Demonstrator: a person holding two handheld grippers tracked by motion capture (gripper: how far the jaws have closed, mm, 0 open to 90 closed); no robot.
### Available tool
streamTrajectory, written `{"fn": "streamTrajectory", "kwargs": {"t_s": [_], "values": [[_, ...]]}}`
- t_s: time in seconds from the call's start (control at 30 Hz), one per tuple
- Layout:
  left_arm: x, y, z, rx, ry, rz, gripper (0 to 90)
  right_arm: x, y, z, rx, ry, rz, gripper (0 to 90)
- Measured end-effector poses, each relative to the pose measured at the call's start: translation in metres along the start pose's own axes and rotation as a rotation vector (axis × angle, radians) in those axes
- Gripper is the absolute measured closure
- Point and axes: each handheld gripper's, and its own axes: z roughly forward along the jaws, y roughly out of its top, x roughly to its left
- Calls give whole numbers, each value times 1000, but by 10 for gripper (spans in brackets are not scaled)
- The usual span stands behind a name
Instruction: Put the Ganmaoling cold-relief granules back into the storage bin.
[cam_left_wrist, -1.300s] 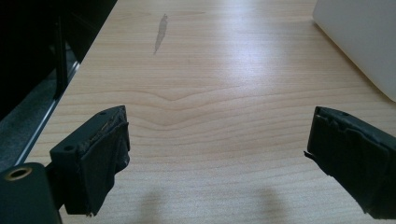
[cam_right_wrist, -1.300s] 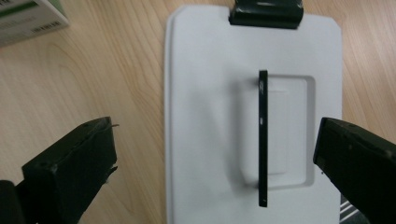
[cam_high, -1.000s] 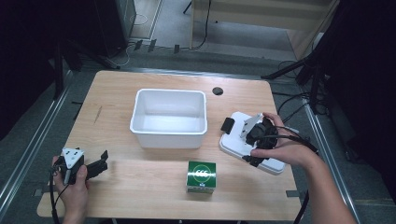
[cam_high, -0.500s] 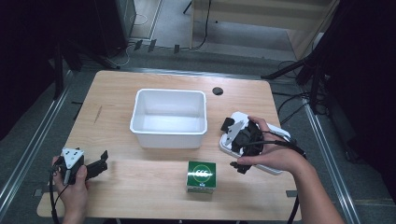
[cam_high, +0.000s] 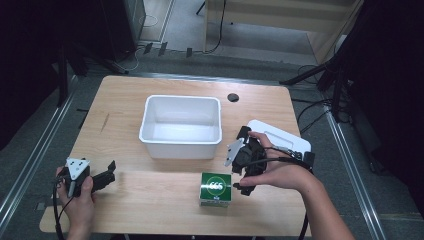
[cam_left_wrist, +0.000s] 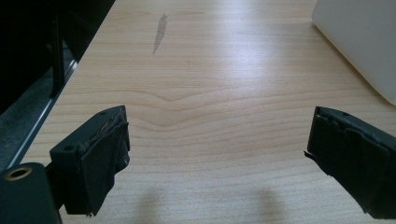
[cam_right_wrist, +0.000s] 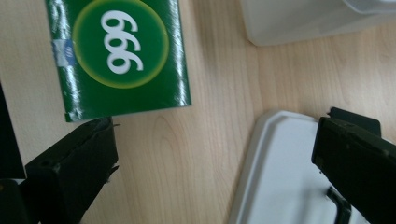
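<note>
Wooden table: white bin set at centre; green box set near, right of centre. Right gripper, jaws parted and empty, is held just right of the box, over the white lid. Left gripper, jaws parted and empty, is held at the near left.

- My right gripper hovers just beside the green box.
- My left gripper rests near the table edge.
- White bin sits centre.

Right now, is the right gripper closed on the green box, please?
No, the right gripper has its jaws wide apart above bare table, with the green box lying untouched beyond one jaw.
</note>
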Motion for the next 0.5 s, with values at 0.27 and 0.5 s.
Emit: {"fn": "streamTrajectory", "kwargs": {"t_s": [0.27,0.5], "values": [[-1,0,0,4,3,7,63,16,7,9,-11,28,-47,12],[0,0,0,3,1,4,63,31,12,19,19,75,-90,11]]}}
